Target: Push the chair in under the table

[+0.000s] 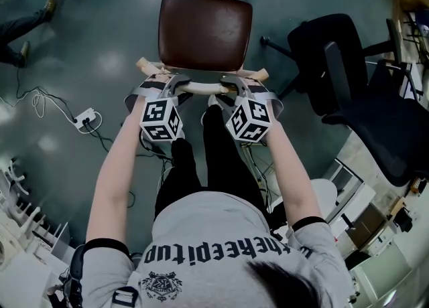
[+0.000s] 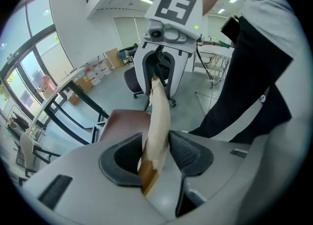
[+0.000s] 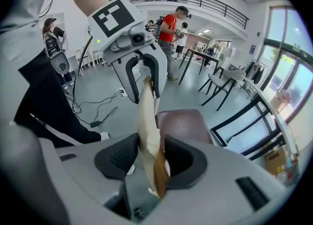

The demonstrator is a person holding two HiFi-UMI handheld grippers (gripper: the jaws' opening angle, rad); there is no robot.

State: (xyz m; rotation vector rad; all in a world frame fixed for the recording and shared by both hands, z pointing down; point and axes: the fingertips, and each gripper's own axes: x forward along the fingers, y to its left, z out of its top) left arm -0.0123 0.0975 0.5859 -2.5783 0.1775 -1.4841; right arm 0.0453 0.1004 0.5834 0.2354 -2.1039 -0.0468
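Note:
The chair stands in front of me with its brown seat (image 1: 204, 32) facing away and its pale wooden backrest rail (image 1: 201, 88) nearest me. My left gripper (image 1: 175, 87) clamps the rail's left part, my right gripper (image 1: 232, 86) its right part. In the left gripper view the rail (image 2: 159, 116) runs up between the jaws of the left gripper (image 2: 156, 153), and both pads press on it. The right gripper view shows the same: the rail (image 3: 146, 121) is pinched in the right gripper (image 3: 149, 158), with the seat (image 3: 183, 123) beyond.
A black office chair (image 1: 348, 92) stands close on the right. A power strip with cables (image 1: 86, 120) lies on the floor at the left. A black-framed table (image 3: 254, 116) stands past the seat. People (image 3: 168, 28) stand far off.

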